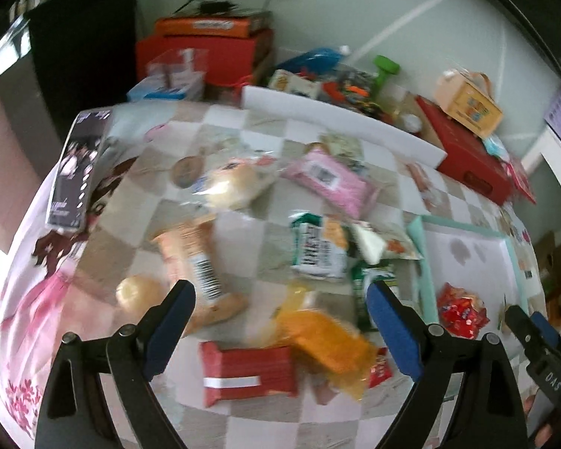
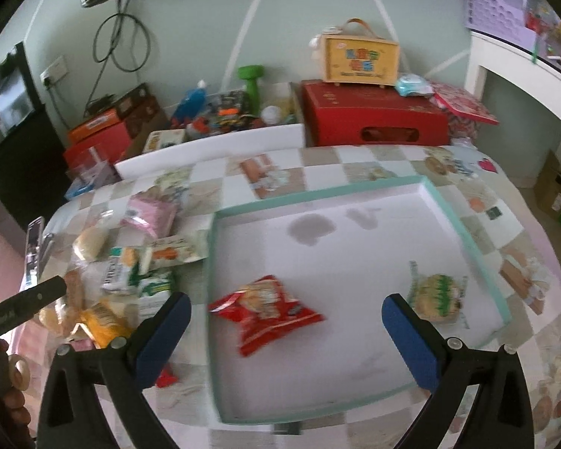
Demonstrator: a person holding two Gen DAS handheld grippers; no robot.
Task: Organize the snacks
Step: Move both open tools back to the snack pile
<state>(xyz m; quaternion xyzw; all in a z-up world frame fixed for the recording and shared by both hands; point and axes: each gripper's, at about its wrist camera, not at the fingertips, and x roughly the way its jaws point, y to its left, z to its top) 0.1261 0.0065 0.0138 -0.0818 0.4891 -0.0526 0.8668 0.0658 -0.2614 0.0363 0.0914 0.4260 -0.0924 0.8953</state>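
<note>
Right wrist view: your right tool (image 2: 286, 331) hangs with jaws spread wide, nothing between the blue pads, above a shallow teal-rimmed tray (image 2: 463, 224) on the checked tabletop (image 2: 318, 166). Two snacks lie in the tray: one red packet (image 2: 267, 310) near the middle front, one green-and-yellow round packet (image 2: 437, 293) toward its right side, well apart from each other. The tray floor shows two faint grey stains.

Left wrist view: your left tool (image 1: 280, 321) is also spread wide and holds nothing. Under and ahead of it sits the loose pile (image 1: 265, 247), left of the tray and blurred. You can count roughly: one pink packet (image 1: 331, 179), one clear-wrapped bun (image 1: 232, 183), one orange-tan barcoded packet (image 1: 190, 258), one white-green packet (image 1: 316, 250), one yellow-orange packet (image 1: 325, 340) and one red block with a white stripe (image 1: 247, 374). Smaller pieces among them are too smeared to count. The yellow-orange packet overlaps the red block's right edge.

Behind the tabletop: one red box (image 2: 374, 116) with one small yellow case (image 2: 361, 56) on top.
</note>
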